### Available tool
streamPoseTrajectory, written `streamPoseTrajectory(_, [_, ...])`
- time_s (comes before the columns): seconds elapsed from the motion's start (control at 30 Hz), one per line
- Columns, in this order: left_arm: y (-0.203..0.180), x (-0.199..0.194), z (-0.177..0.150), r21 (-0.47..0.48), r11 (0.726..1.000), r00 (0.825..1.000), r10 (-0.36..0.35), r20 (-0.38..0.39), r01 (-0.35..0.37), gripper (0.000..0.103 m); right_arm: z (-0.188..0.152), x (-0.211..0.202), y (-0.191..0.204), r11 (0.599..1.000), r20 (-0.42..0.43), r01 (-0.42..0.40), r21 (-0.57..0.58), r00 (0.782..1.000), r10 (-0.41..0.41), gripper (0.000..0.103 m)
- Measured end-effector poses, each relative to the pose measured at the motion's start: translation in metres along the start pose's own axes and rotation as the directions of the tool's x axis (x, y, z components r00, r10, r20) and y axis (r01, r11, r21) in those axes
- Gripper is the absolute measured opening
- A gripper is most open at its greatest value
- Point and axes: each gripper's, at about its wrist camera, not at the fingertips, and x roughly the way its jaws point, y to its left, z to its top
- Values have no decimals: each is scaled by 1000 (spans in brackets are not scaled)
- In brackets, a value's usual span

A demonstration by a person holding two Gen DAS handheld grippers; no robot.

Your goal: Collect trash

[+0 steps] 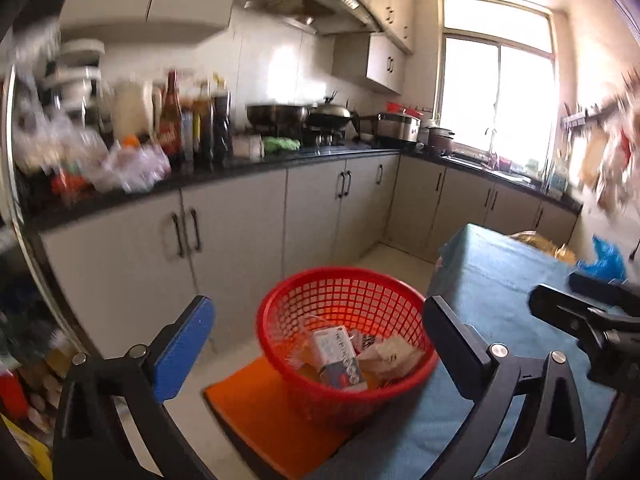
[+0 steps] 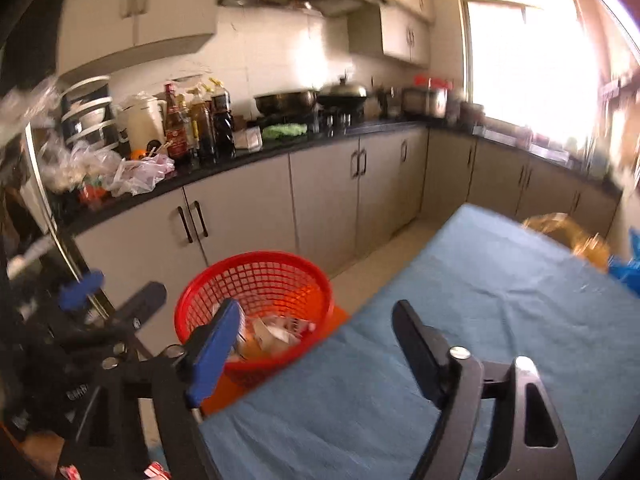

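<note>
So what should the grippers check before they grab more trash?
1. Left gripper free to grab: ok, jaws wide open, nothing between them.
2. Right gripper free to grab: ok, jaws wide open, nothing held.
3. Red basket within reach and upright: ok, it sits on an orange board beside the table.
4. Earlier trash inside the basket: ok, a small carton and crumpled paper lie in it.
5. Blue tablecloth has more trash nearby: cannot tell, the part in view looks bare, and the far corner is blurred.
6. Grippers apart from each other: ok.
</note>
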Motion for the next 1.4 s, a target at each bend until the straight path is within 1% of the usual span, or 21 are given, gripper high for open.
streamPoseTrajectory(0.03, [-4,-9,-3,18,1000,1000,14,3,-14,103,-8,-13,-1,999,15,41,-8,999,-41,90])
streamPoseTrajectory(0.1, [-10,-23,-9,41,998,999,43,10,-44,103,-19,-30,-4,998,29,63,-6,998,-63,93])
streamPoseTrajectory(0.17, [-17,-32,-16,73,993,996,93,17,-94,103,-30,-42,-9,995,10,98,10,995,-98,94])
streamPoseTrajectory(0.27, [-26,-43,-28,91,988,991,124,47,-127,103,-45,-58,-19,991,-11,128,30,992,-127,94])
streamPoseTrajectory(0.3, [-29,-43,-32,97,987,991,126,44,-130,103,-50,-61,-22,988,-20,147,37,989,-147,94])
streamPoseTrajectory(0.37, [-33,-46,-38,92,987,991,132,5,-132,103,-59,-69,-28,985,-31,168,47,985,-167,94])
streamPoseTrajectory(0.47, [-36,-49,-43,62,984,984,172,-42,-169,103,-69,-80,-35,978,-37,193,73,981,-191,94])
streamPoseTrajectory(0.53, [-36,-53,-47,52,986,984,162,-68,-159,103,-74,-88,-38,975,-40,202,90,979,-199,94])
streamPoseTrajectory(0.57, [-36,-55,-47,48,989,986,144,-80,-141,103,-76,-91,-38,973,-40,209,93,978,-206,94])
streamPoseTrajectory(0.63, [-39,-61,-48,52,991,988,128,-90,-123,103,-82,-99,-39,971,-41,220,98,975,-217,94])
streamPoseTrajectory(0.8, [-48,-74,-52,56,994,991,103,-80,-99,103,-92,-112,-38,964,-57,244,109,969,-239,95])
streamPoseTrajectory(1.07, [-62,-91,-56,106,993,997,62,-51,-57,103,-101,-131,-36,945,-66,306,113,952,-300,95])
streamPoseTrajectory(1.23, [-66,-96,-58,118,992,998,43,-39,-39,103,-104,-138,-30,939,-74,332,90,943,-326,95])
streamPoseTrajectory(1.4, [-65,-95,-60,120,992,998,42,-41,-37,103,-103,-139,-24,936,-75,345,64,937,-340,95])
